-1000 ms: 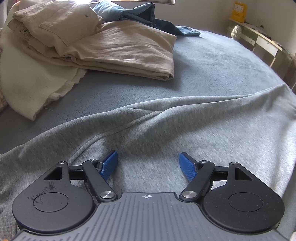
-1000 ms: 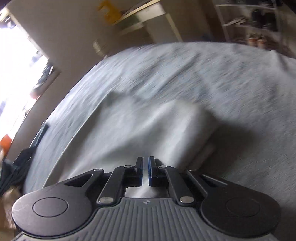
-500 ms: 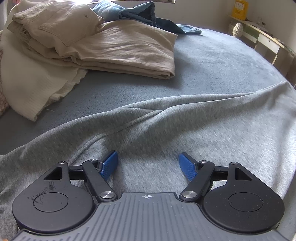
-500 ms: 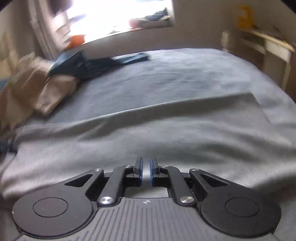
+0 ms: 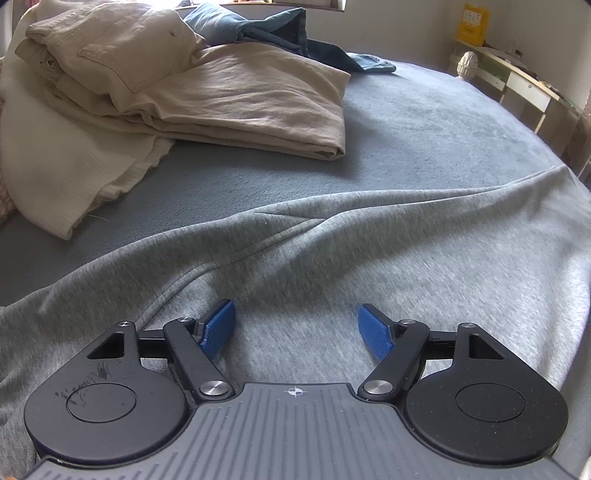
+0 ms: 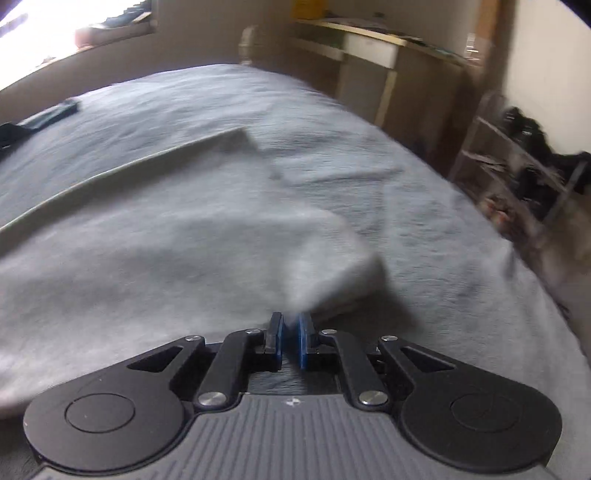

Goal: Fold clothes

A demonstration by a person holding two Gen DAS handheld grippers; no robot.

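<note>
Step in hand: you are partway through a fold on the grey sweatshirt [image 5: 369,251], which lies spread on the bed [image 5: 424,122] directly under and ahead of both tools; this is my reading of the lie of the cloth, not something plainly shown.
Left tool [image 5: 297,326]: its blue pads stand wide apart, hovering just over the sweatshirt's body near a seam, with nothing between them.
Right tool [image 6: 290,338]: its pads are nearly together with a thin slit left. The picture is blurred, and a raised flap of the sweatshirt [image 6: 332,266] sits just ahead of the tips, so you cannot tell whether a hem is pinched there.
Folded flap: it looks turned back over the rest of the garment, with its far corner just beyond the right tool.
Already stacked: beige trousers [image 5: 229,92] lie folded well beyond the left tool, on the far left of the bed, with a cream cloth [image 5: 55,177] beside them and blue garments [image 5: 258,26] behind.
Next move calls for: lay the flap flat and square, then bring the left tool down to catch the near edge for the next fold.
Watch for: soft knit that bunches along the crease ahead of the left tool.
</note>
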